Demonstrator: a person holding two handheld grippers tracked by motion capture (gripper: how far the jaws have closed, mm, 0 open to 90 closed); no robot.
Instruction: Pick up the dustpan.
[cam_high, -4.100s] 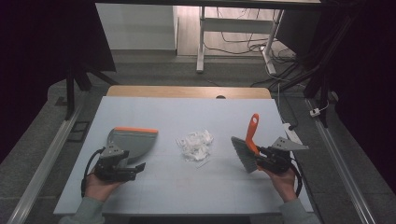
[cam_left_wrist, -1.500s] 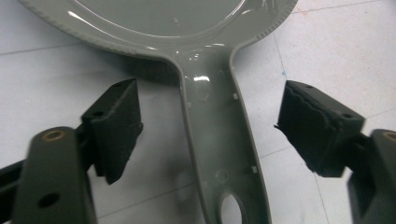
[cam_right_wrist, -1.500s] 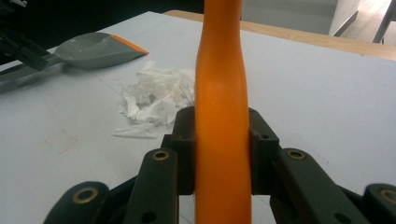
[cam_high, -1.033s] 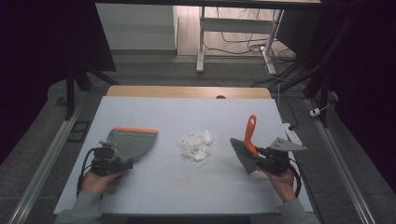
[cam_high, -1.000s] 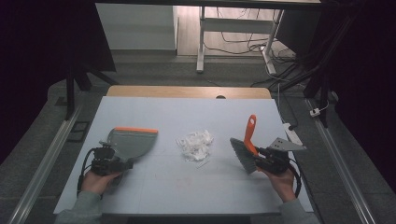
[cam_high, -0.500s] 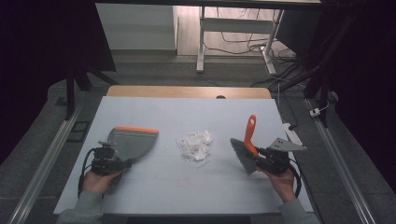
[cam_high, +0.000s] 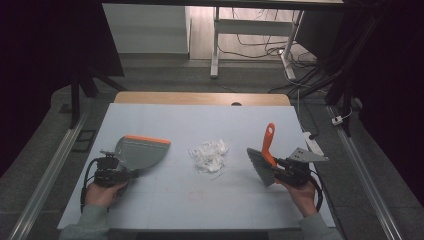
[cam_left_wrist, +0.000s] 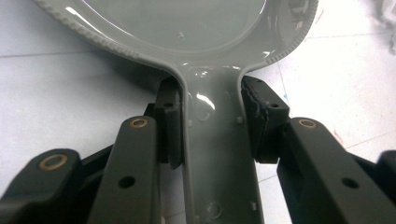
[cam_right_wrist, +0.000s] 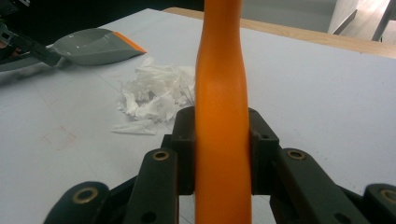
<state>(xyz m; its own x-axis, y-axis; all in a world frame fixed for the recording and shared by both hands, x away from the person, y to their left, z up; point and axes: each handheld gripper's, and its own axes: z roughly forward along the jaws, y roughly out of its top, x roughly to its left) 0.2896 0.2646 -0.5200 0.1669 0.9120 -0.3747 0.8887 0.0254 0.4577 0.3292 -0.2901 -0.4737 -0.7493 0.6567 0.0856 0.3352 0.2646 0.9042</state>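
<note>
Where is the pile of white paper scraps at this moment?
In the high view, the pile of white paper scraps lies near the middle of the table, between the grey dustpan on its left and the brush on its right, touching neither.

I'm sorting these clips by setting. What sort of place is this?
Probably a lab or recording room, not a home: a bare work table on a metal frame, loose cables across the floor, dark screens at both sides.

One dustpan (cam_high: 141, 152), one brush (cam_high: 265, 159), one pile of paper scraps (cam_high: 209, 154), two claws.
</note>
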